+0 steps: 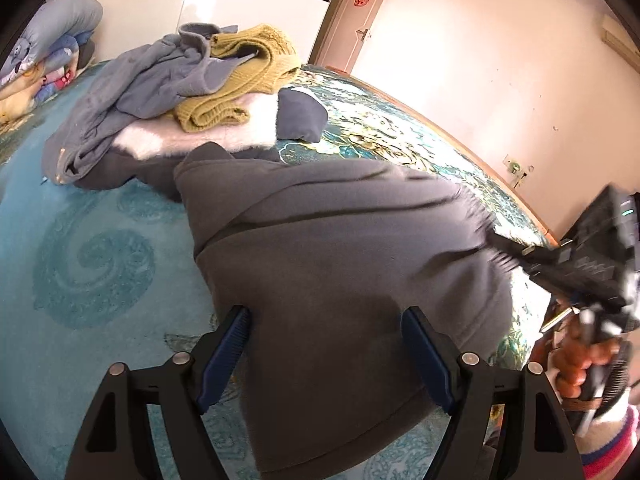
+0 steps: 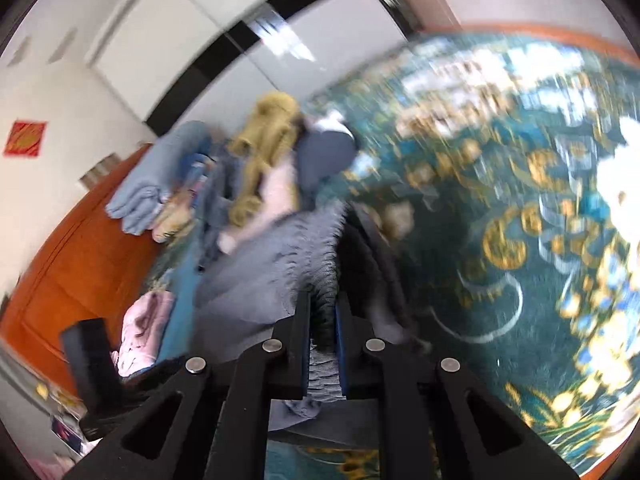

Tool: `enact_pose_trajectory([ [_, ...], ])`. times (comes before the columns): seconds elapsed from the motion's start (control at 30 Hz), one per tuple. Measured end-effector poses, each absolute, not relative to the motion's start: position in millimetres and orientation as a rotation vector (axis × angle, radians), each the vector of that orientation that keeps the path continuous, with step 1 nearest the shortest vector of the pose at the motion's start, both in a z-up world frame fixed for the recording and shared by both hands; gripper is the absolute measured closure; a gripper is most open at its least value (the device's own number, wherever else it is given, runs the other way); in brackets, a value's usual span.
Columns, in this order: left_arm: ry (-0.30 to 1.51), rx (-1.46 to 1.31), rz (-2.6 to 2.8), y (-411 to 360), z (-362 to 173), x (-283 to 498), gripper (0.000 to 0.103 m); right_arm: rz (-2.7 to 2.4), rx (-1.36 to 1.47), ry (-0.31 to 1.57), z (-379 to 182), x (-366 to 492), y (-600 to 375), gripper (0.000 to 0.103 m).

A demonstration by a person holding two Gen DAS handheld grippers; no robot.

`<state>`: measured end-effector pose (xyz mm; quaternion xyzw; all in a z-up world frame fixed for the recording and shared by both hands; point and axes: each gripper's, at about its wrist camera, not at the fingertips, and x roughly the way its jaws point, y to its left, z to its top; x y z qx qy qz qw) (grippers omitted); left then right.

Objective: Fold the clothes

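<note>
the grey garment (image 1: 328, 248) lies spread on the bed (image 1: 80, 240), its near part running between the wide-apart fingers of the left tool (image 1: 324, 344), whose blue pads (image 1: 224, 356) stand clear of the cloth on both sides, holding nothing. the right tool (image 2: 322, 320) has its jaws closed tight on a ribbed hem of the same grey garment (image 2: 256, 280), the bunched fabric pinched between the pads; in the left view it reaches in from the right edge and grips the garment's far right corner, with the person's hand (image 1: 580, 364) on its handle. the bed carries a teal spread with swirls and a gold floral pattern. beyond the garment sits a pile of clothes (image 1: 192, 80): a blue-grey piece, a mustard knit and something white and fluffy, with folded bedding (image 1: 48, 48) at the far left. pale walls, a door (image 1: 360, 20) and a white wardrobe close the room. the garment's long axis runs from the left tool away toward the pile, slightly leftward.
</note>
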<state>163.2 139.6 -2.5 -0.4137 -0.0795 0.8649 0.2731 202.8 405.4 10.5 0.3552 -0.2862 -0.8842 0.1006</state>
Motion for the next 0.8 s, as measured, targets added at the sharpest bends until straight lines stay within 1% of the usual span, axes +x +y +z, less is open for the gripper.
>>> enact_pose_trajectory([
  [0.07, -0.284, -1.115, 2.338, 124, -1, 160, 0.021, -2.593, 1.090, -0.895, -5, 196, 410, 0.092],
  [0.17, -0.299, -1.111, 2.372, 111, 0, 157, 0.021, -2.571, 1.101, -0.940, -7, 194, 414, 0.091],
  [0.27, -0.299, -1.126, 2.364, 110, -4, 155, 0.021, -2.631, 1.104, -0.805, 14, 197, 408, 0.088],
  [0.37, -0.264, -1.134, 2.340, 118, -7, 158, 0.021, -2.738, 1.085, -0.645, 43, 199, 401, 0.088],
  [0.5, -0.216, -1.038, 2.423, 116, 13, 163, 0.021, -2.755, 1.002, -0.506, 73, 197, 384, 0.087],
  [0.53, -0.215, -1.007, 2.441, 114, 20, 164, 0.021, -2.749, 0.985, -0.461, 79, 196, 377, 0.085],
  [0.57, -0.221, -0.984, 2.439, 114, 24, 163, 0.021, -2.740, 0.980, -0.407, 81, 193, 368, 0.080],
  [0.6, -0.229, -0.966, 2.430, 115, 28, 163, 0.021, -2.731, 0.987, -0.364, 80, 188, 360, 0.073],
  [0.63, -0.232, -0.958, 2.410, 119, 28, 162, 0.021, -2.726, 1.006, -0.347, 75, 183, 356, 0.071],
  [0.7, -0.220, -0.975, 2.364, 132, 21, 160, 0.021, -2.717, 1.068, -0.335, 61, 171, 351, 0.070],
  [0.8, -0.188, -1.105, 2.305, 151, -9, 149, 0.021, -2.687, 1.171, -0.421, 29, 155, 354, 0.070],
])
